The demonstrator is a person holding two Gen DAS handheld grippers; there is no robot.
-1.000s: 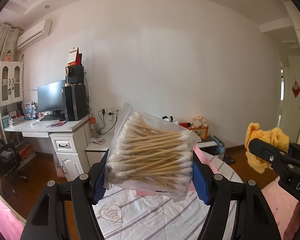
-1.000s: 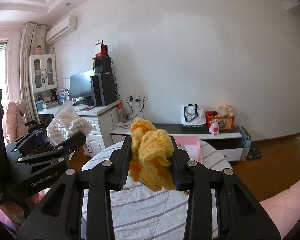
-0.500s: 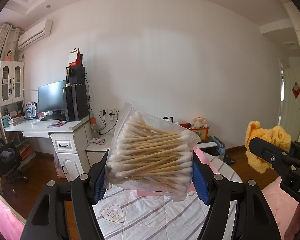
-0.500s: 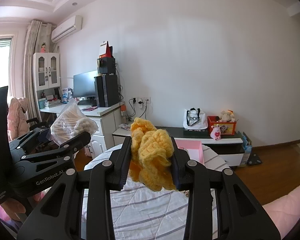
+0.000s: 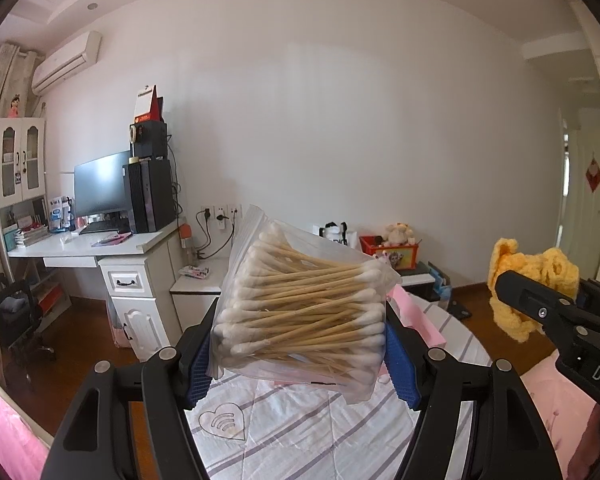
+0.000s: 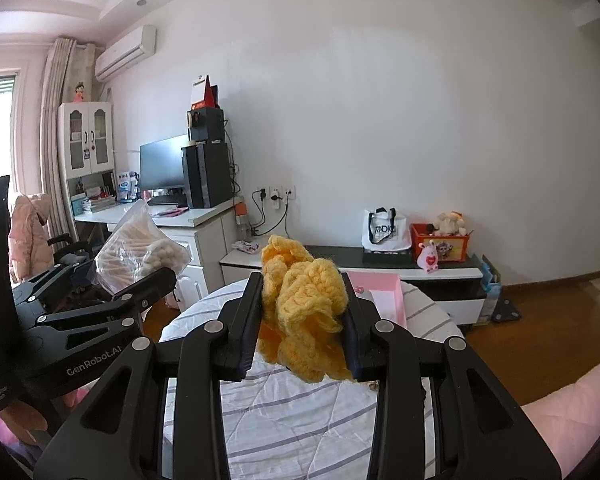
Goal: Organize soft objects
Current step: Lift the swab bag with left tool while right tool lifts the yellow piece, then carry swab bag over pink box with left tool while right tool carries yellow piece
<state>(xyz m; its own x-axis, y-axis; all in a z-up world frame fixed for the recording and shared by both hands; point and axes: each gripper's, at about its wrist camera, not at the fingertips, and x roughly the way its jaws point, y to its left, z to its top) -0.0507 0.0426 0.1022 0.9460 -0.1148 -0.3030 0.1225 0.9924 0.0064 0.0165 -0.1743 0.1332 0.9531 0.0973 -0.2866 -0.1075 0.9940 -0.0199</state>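
In the left wrist view, the left tongs (image 5: 300,344) clamp a clear plastic bag of wooden-stemmed cotton swabs (image 5: 304,312) between their blue pads, holding it in the air above a round table with a white, grey-striped quilted cover (image 5: 300,432). A shallow pink box (image 5: 416,320) lies on the table behind the bag. At the right edge, the right tongs (image 5: 540,300) carry a yellow crocheted yarn piece (image 5: 516,280).

In the right wrist view, the right tongs (image 6: 302,320) are narrowed on the yellow yarn piece (image 6: 304,312), raised over the striped table (image 6: 300,420). The pink box (image 6: 384,292) sits just beyond. To the left, the left tongs (image 6: 156,272) hold the swab bag (image 6: 140,248) aloft.
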